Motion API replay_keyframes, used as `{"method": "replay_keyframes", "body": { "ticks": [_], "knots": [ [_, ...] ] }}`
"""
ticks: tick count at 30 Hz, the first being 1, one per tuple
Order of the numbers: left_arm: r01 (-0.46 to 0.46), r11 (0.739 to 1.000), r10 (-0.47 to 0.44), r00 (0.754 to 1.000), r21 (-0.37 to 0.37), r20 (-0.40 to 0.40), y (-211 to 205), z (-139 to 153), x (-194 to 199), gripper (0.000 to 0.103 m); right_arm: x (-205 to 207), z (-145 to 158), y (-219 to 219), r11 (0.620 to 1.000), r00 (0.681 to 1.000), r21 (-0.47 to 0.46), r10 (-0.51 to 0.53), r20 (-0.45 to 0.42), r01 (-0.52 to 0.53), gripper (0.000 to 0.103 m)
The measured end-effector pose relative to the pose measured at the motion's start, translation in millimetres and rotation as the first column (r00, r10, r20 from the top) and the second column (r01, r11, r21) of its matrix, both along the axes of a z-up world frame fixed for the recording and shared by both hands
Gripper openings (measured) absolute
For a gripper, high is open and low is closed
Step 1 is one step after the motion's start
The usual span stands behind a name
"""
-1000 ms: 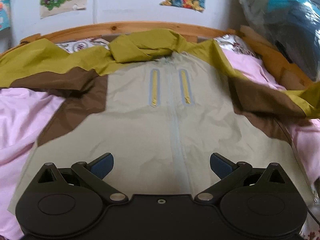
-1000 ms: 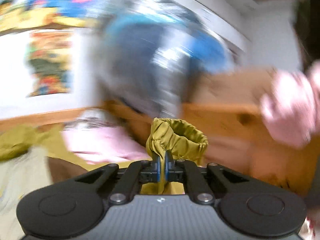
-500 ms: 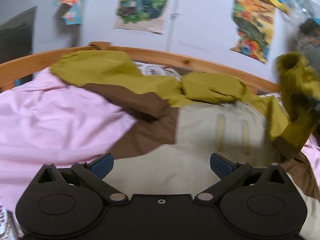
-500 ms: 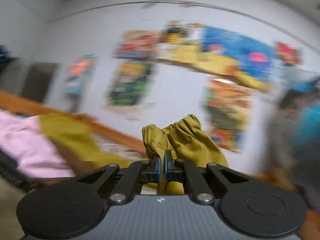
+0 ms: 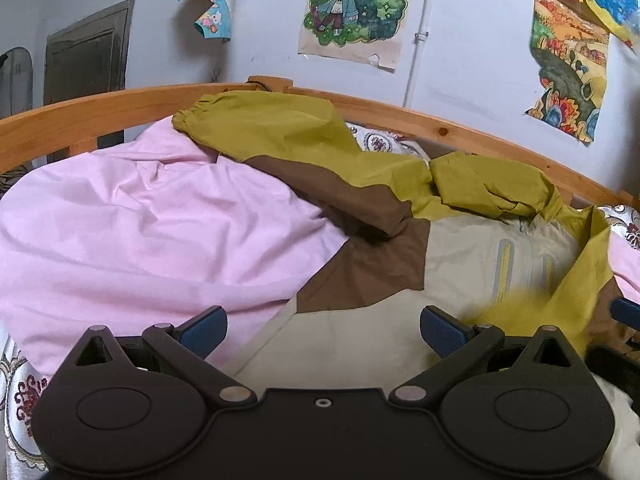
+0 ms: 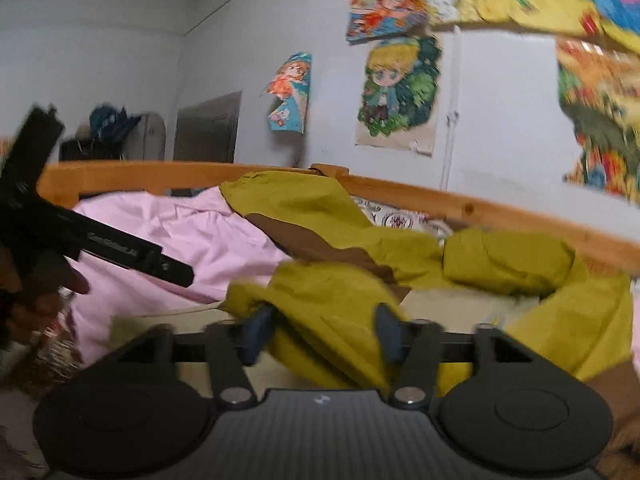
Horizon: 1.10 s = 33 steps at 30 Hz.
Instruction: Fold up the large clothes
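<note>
A large jacket [image 5: 380,320] lies face up on the bed, with a beige body, brown shoulders and olive-yellow sleeves. My left gripper [image 5: 322,330] hovers open over its lower left edge with nothing between its fingers. The far sleeve [image 5: 272,128] stretches out over the pink sheet. In the right wrist view the other olive sleeve [image 6: 320,292] is draped across the jacket's front. My right gripper [image 6: 324,332] is opening, and the sleeve cloth lies loose between its parted jaws. One blue pad [image 5: 624,310] of the right gripper shows at the edge of the left wrist view.
A rumpled pink sheet [image 5: 140,232] covers the bed to the left. A wooden bed rail [image 5: 80,116] curves along the back, under a wall with posters [image 5: 356,8]. A person's hand [image 6: 48,284] holds the black body of the left gripper [image 6: 120,248] at the left.
The right gripper carried the olive sleeve cuff leftwards over the jacket, and its jaws have come apart. The left gripper swung left, towards the other sleeve and the pink sheet.
</note>
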<state>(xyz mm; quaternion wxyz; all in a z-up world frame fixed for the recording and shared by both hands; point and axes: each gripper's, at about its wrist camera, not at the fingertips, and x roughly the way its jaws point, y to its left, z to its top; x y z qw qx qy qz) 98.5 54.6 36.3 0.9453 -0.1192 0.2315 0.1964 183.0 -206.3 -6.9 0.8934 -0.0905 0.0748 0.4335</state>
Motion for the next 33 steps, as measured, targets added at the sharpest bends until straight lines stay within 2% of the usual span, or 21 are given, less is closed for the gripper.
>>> {"method": "replay_keyframes", "body": {
  "ticks": [1, 2, 4, 6, 8, 9, 12, 15, 16, 18, 21, 22, 23, 24, 25, 26, 27, 28, 29, 30, 33],
  "knots": [
    [0.001, 1.0, -0.001, 1.0, 0.002, 0.007, -2, 1, 0, 0.102, -1, 2, -6, 1.0, 1.0, 0.014, 0.008, -0.012, -0.008, 0.087],
    [0.0, 1.0, 0.0, 1.0, 0.004, 0.011, -4, 1, 1, 0.102, -2, 6, -11, 1.0, 1.0, 0.021, 0.013, -0.019, -0.012, 0.088],
    [0.01, 1.0, -0.01, 1.0, 0.004, 0.013, -7, 1, 3, 0.102, -2, 11, -18, 0.999, 1.0, 0.032, -0.026, -0.018, 0.026, 0.093],
    [0.045, 0.999, -0.045, 0.999, 0.01, 0.013, -13, -1, 9, 0.102, 5, 14, -24, 0.993, 0.993, 0.022, -0.118, -0.012, 0.118, 0.097],
    [0.102, 0.994, -0.103, 0.994, 0.032, 0.02, -22, -7, 18, 0.102, 17, 13, -31, 0.964, 0.964, -0.005, -0.266, -0.002, 0.266, 0.099],
    [0.146, 0.988, -0.147, 0.989, 0.05, 0.015, -28, -11, 25, 0.102, 26, 11, -35, 0.936, 0.936, -0.02, -0.352, -0.003, 0.352, 0.099],
    [0.26, 0.958, -0.26, 0.965, 0.117, -0.018, -48, -27, 52, 0.102, 56, -1, -55, 0.803, 0.804, -0.073, -0.594, -0.006, 0.592, 0.099],
    [0.362, 0.914, -0.357, 0.932, 0.185, -0.061, -65, -42, 82, 0.102, 92, -17, -75, 0.679, 0.692, -0.152, -0.721, 0.047, 0.718, 0.099],
    [0.411, 0.89, -0.404, 0.911, 0.197, -0.078, -69, -46, 93, 0.102, 105, -20, -81, 0.656, 0.671, -0.172, -0.74, 0.05, 0.735, 0.099],
    [0.491, 0.851, -0.477, 0.871, 0.184, -0.118, -69, -51, 112, 0.102, 131, -23, -96, 0.651, 0.663, -0.182, -0.749, 0.008, 0.737, 0.099],
    [0.572, 0.814, -0.56, 0.819, 0.101, -0.129, -57, -55, 132, 0.098, 177, -19, -112, 0.662, 0.667, -0.2, -0.743, -0.047, 0.723, 0.099],
    [0.591, 0.804, -0.579, 0.804, 0.069, -0.135, -53, -57, 138, 0.095, 191, -18, -113, 0.66, 0.667, -0.22, -0.743, -0.048, 0.719, 0.099],
    [0.603, 0.797, -0.593, 0.791, 0.029, -0.149, -49, -60, 144, 0.087, 204, -18, -115, 0.665, 0.675, -0.242, -0.736, -0.051, 0.706, 0.097],
    [0.612, 0.791, -0.606, 0.78, -0.011, -0.157, -46, -62, 150, 0.081, 216, -19, -114, 0.677, 0.686, -0.258, -0.724, -0.068, 0.689, 0.093],
    [0.628, 0.776, -0.629, 0.762, -0.061, -0.154, -42, -65, 155, 0.065, 229, -20, -116, 0.693, 0.694, -0.274, -0.711, -0.112, 0.666, 0.084],
    [0.642, 0.76, -0.65, 0.745, -0.103, -0.15, -41, -68, 158, 0.04, 241, -23, -119, 0.704, 0.694, -0.286, -0.703, -0.156, 0.65, 0.079],
    [0.651, 0.748, -0.664, 0.73, -0.13, -0.16, -41, -72, 162, 0.025, 250, -25, -121, 0.709, 0.688, -0.296, -0.7, -0.191, 0.64, 0.067],
    [0.651, 0.749, -0.662, 0.727, -0.125, -0.181, -44, -74, 165, 0.003, 257, -29, -123, 0.708, 0.679, -0.299, -0.703, -0.211, 0.64, 0.047],
    [0.649, 0.754, -0.656, 0.732, -0.105, -0.187, -46, -75, 167, 0.002, 260, -30, -127, 0.704, 0.669, -0.287, -0.708, -0.224, 0.649, 0.035],
    [0.646, 0.759, -0.65, 0.741, -0.084, -0.171, -47, -73, 167, 0.001, 263, -28, -134, 0.699, 0.653, -0.25, -0.716, -0.249, 0.671, 0.015],
    [0.603, 0.797, -0.603, 0.791, -0.028, -0.106, -40, -60, 171, 0.0, 253, -19, -158, 0.672, 0.619, -0.108, -0.724, -0.305, 0.733, 0.006]
  ]
}}
